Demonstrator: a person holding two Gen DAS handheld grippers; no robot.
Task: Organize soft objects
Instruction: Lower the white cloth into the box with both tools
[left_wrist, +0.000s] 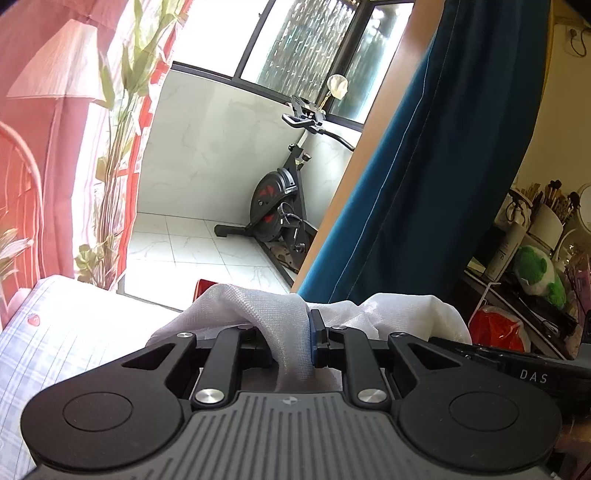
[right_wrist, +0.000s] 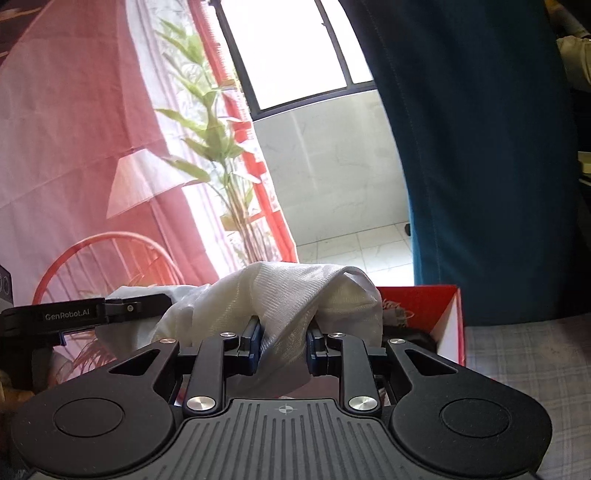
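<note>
- Left gripper and right gripper each clamped a bunch of the white cloth, held aloft, lower centre.
- Cloth not yet folded or stowed; red box waited lower right.

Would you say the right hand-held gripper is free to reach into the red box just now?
Probably not: the right hand-held gripper is shut on the white cloth, which bunches between it and the red box.
</note>
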